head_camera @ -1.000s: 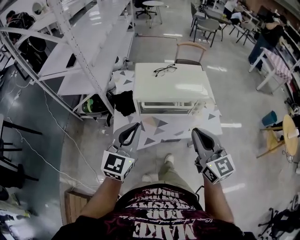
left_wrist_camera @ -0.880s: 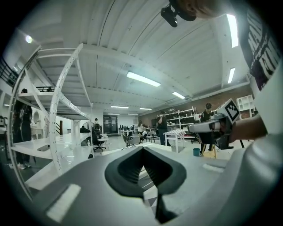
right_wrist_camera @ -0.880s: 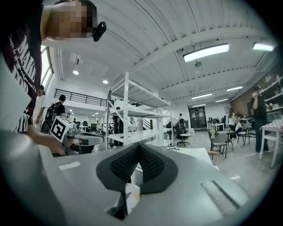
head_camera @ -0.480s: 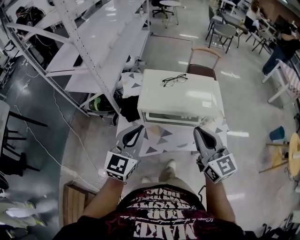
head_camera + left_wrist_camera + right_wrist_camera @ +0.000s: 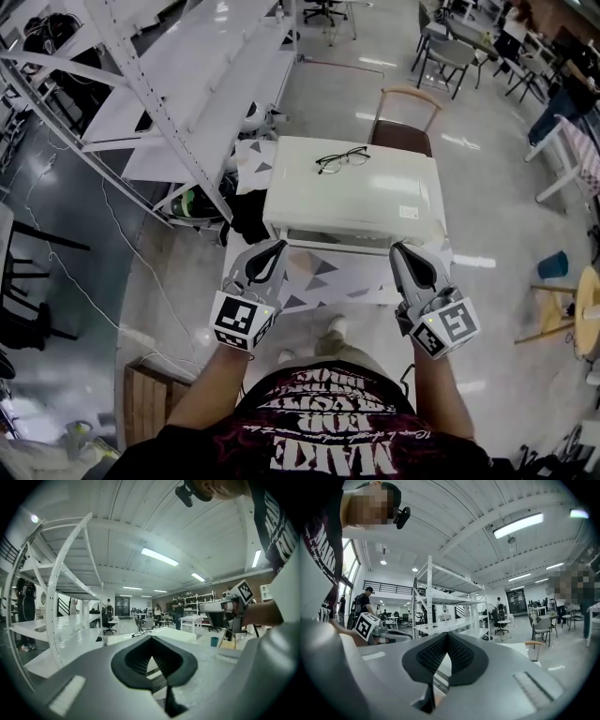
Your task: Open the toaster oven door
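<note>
A white toaster oven (image 5: pixel 375 192) stands on a low table, its door (image 5: pixel 339 240) facing me and shut. A pair of glasses (image 5: pixel 342 159) lies on its top. My left gripper (image 5: pixel 272 248) hovers just before the door's left end, jaws shut with nothing between them. By the door's right end my right gripper (image 5: pixel 401 249) is likewise shut and empty. The left gripper view shows the left gripper (image 5: pixel 151 638) pointing over the oven's top (image 5: pixel 178 633). In the right gripper view the right gripper (image 5: pixel 447 635) shows the oven's top (image 5: pixel 520 649) beyond it.
The table (image 5: pixel 319 279) has a cloth with grey triangles. A white shelving rack (image 5: pixel 169 84) runs along the left, with a black bag (image 5: pixel 246 211) at its foot. A chair (image 5: pixel 403 117) stands behind the oven. A wooden crate (image 5: pixel 145 403) lies at lower left.
Both grippers moved forward and now reach the oven's front edge; the oven looms slightly larger. Both stayed shut.
</note>
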### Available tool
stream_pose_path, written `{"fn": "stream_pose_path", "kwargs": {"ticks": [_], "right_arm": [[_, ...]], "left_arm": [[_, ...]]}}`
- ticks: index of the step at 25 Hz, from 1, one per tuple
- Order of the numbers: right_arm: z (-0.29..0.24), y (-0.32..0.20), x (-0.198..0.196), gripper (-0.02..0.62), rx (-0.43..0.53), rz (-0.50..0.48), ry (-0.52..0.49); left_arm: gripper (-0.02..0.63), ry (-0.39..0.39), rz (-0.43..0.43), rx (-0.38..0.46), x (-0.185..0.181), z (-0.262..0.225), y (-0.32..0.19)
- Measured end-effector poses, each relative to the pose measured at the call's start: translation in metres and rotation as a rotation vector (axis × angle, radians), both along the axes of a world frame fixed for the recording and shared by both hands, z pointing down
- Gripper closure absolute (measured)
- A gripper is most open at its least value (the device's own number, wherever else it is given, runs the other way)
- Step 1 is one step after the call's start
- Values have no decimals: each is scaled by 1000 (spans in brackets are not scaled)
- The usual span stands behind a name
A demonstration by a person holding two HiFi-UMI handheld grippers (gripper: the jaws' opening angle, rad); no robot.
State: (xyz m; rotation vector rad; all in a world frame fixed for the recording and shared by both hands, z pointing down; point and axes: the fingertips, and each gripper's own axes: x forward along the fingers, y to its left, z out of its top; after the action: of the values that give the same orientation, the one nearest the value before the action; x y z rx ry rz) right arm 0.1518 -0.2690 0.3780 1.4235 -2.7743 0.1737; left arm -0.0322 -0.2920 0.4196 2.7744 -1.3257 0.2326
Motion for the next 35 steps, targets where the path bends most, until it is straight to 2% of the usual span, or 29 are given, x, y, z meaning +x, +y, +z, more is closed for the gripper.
{"fn": "stream_pose_path", "kwargs": {"ticks": [14, 24, 28, 35], "right_arm": [[21, -24, 25, 571, -61, 19, 5], [29, -46, 31, 571, -85, 8, -5], [27, -54, 27, 569, -101, -13, -37], [22, -61, 22, 571, -104, -32, -68]], "left_arm": [[604, -37, -29, -127, 9, 65, -51], [604, -67, -35, -195, 12, 103, -69], [604, -48, -32, -201, 13, 110, -71], [603, -87, -18, -221, 12, 119, -70]]}}
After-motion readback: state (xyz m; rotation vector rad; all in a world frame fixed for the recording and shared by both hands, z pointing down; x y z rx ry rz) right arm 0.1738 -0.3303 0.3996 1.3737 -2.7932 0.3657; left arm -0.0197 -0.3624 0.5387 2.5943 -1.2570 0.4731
